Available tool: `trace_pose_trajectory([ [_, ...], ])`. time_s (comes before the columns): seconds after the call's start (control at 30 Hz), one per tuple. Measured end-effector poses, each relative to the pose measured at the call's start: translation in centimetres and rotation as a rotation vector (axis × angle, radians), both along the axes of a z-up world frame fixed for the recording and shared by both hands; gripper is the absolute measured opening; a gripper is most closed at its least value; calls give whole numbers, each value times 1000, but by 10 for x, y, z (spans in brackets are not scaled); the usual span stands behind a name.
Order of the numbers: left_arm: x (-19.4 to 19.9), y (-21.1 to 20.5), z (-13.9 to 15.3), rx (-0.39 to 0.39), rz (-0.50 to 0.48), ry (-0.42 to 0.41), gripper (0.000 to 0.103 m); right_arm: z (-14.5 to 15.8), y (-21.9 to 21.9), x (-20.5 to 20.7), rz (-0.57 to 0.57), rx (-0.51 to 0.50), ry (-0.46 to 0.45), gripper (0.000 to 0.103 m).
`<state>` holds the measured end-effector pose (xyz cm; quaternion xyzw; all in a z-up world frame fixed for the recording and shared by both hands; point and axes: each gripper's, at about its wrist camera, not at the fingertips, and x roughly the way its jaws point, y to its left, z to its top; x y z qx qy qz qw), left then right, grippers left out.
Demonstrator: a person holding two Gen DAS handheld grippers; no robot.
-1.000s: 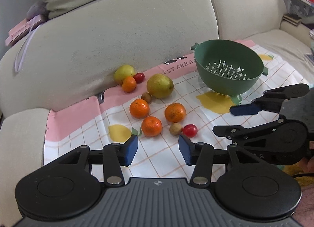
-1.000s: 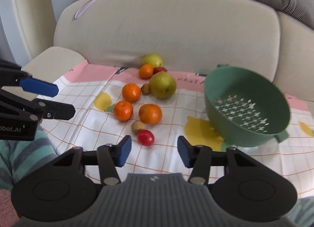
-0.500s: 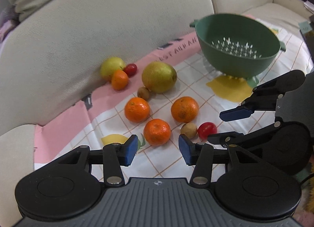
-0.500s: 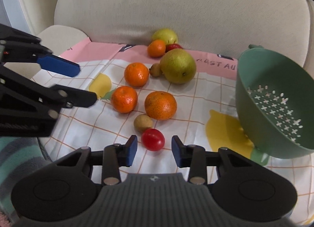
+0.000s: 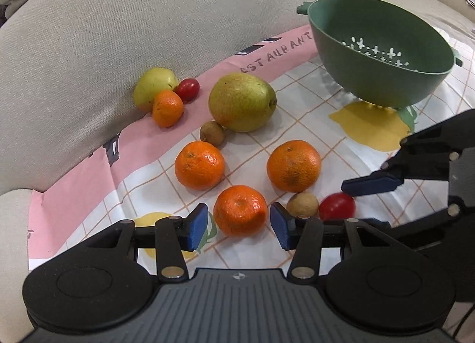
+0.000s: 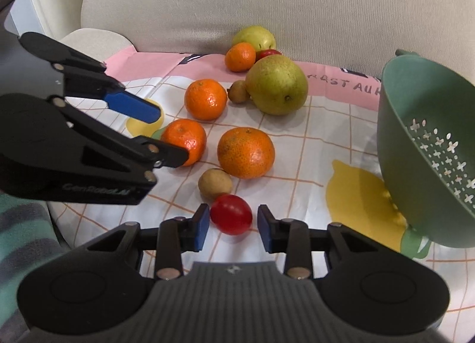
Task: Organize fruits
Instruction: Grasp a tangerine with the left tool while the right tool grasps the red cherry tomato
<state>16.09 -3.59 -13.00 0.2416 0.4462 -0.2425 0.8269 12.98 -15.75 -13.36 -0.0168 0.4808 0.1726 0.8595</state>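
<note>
Fruit lies on a checked cloth [image 5: 297, 90] on a sofa seat. My left gripper [image 5: 239, 225] is open with the nearest tangerine [image 5: 240, 210] between its fingertips, small gaps on both sides. My right gripper [image 6: 231, 225] is open around a red cherry tomato [image 6: 231, 213], also apart from it. A small brown fruit [image 6: 215, 183] sits just behind the tomato. Two more tangerines [image 5: 199, 164] [image 5: 293, 165], a large pear [image 5: 242, 102] and a green colander [image 5: 380, 52] lie further back; the colander is tilted and empty.
A small pear [image 5: 153, 89], a small tangerine [image 5: 167, 108] and a second tomato [image 5: 188, 89] rest against the sofa backrest [image 5: 118, 16]. Another small brown fruit [image 5: 211, 132] sits by the large pear. The cloth's pink border runs along the backrest.
Both grippers have moved forward and down to the fruit. The left one now straddles the nearest tangerine, the right one the red tomato. Both stay open.
</note>
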Motion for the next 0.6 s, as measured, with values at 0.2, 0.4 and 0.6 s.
trace_pose_trajectory([
  [0.2, 7, 0, -6, -23, 25, 22, 56, -3, 0, 1, 6, -7, -2, 31],
  [0.4, 8, 3, -5, -47, 45, 34, 47, -2, 0, -1, 9, -6, -13, 28],
  [0.6, -1, 5, 11, -29, 51, -6, 46, 6, -1, -7, 14, -12, -37, 28],
])
